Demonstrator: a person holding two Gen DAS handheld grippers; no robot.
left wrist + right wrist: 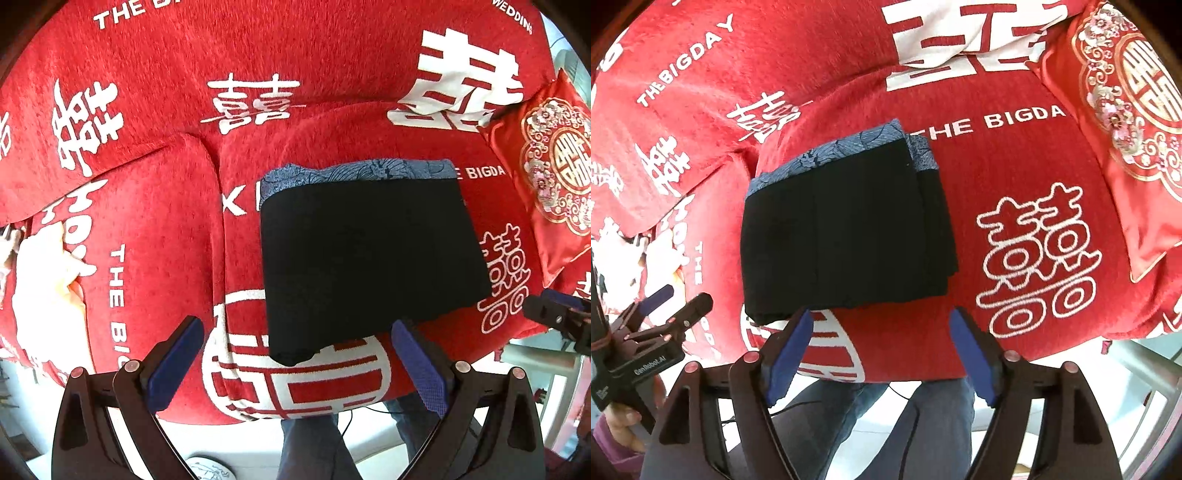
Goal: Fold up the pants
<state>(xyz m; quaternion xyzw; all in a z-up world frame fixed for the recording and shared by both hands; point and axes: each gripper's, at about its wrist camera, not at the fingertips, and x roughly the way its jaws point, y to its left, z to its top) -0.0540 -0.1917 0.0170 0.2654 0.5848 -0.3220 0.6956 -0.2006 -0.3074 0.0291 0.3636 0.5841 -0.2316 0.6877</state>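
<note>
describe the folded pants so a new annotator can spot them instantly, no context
Find the red sofa cover printed with white characters and English words. On its seat cushion, just left of the embroidered red satin pillow, lies a flat rectangular bundle, the folded pants. It is the only black item there, with a blue-grey patterned band along its far edge.

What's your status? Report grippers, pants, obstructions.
Left gripper open, empty. Right gripper open, empty. Pants folded, lying on sofa, both grippers clear. Cushion beside, nothing in the way.
</note>
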